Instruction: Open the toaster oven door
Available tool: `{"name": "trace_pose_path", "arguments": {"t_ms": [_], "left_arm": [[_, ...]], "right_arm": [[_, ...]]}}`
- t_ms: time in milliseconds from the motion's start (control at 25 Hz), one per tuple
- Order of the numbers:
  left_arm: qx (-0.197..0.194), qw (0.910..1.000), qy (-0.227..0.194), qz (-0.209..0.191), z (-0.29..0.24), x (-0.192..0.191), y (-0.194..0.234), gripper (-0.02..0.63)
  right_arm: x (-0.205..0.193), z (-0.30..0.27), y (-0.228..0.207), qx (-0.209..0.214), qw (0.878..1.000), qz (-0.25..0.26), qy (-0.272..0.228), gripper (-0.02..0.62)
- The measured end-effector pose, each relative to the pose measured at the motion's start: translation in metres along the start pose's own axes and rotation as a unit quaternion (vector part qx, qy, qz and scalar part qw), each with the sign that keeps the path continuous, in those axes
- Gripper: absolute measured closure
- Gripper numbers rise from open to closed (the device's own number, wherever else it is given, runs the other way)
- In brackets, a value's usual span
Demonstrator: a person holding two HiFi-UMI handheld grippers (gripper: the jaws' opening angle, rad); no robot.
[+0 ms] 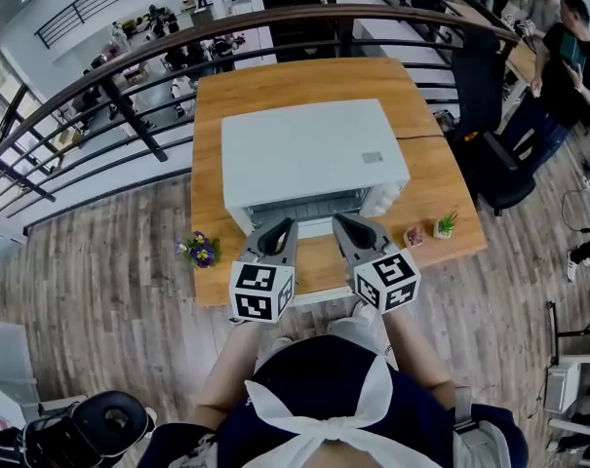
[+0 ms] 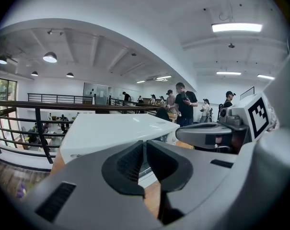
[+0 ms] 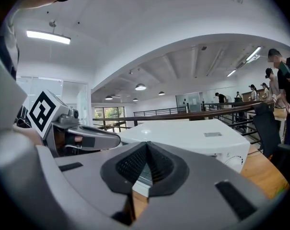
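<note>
Small bunch of purple flowers (image 1: 199, 251) at the desk's (image 1: 304, 81) front left corner. Left gripper (image 1: 287, 224) is over the front edge, left of middle. Fingers clenched tip to tip, nothing between them; its own view shows the dark pads (image 2: 128, 164) meeting in a point with only the oven's glass front behind. White toaster oven (image 1: 314, 154) sits mid-desk, front face toward the person. Both gripper tips are just before its lower front; contact cannot be told. Right gripper (image 1: 338, 220) is beside the left one, apart from it. Its fingers are also clenched empty, with pads (image 3: 159, 169) closed together. Two small potted plants (image 1: 444, 226) stand near the front right corner.
</note>
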State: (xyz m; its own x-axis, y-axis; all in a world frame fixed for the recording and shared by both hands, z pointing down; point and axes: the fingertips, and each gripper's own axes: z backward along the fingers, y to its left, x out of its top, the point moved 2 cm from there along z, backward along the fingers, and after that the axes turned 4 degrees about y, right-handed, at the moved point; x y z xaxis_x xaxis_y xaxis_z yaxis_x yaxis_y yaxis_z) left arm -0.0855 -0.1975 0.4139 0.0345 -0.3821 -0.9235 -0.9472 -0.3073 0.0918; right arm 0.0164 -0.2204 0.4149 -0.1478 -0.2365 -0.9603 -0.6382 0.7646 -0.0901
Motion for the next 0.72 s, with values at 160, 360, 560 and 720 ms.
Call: {"name": "trace_pose_path", "arguments": {"t_ms": [160, 360, 560, 720], "left_arm": [[0.000, 1.0000, -0.004, 0.002, 0.002, 0.002, -0.002, 0.569], [0.000, 1.0000, -0.007, 0.001, 0.003, 0.003, -0.004, 0.569], [0.000, 1.0000, -0.009, 0.002, 0.005, 0.003, -0.007, 0.569], [0.000, 1.0000, -0.009, 0.002, 0.004, 0.000, -0.008, 0.569]], "right_arm": [[0.005, 0.002, 0.003, 0.004, 1.000, 0.015, 0.000, 0.592], [0.005, -0.001, 0.008, 0.014, 1.000, 0.019, 0.001, 0.592], [0.005, -0.001, 0.011, 0.019, 1.000, 0.019, 0.002, 0.592], [0.002, -0.001, 0.010, 0.019, 1.000, 0.017, 0.003, 0.592]]}}
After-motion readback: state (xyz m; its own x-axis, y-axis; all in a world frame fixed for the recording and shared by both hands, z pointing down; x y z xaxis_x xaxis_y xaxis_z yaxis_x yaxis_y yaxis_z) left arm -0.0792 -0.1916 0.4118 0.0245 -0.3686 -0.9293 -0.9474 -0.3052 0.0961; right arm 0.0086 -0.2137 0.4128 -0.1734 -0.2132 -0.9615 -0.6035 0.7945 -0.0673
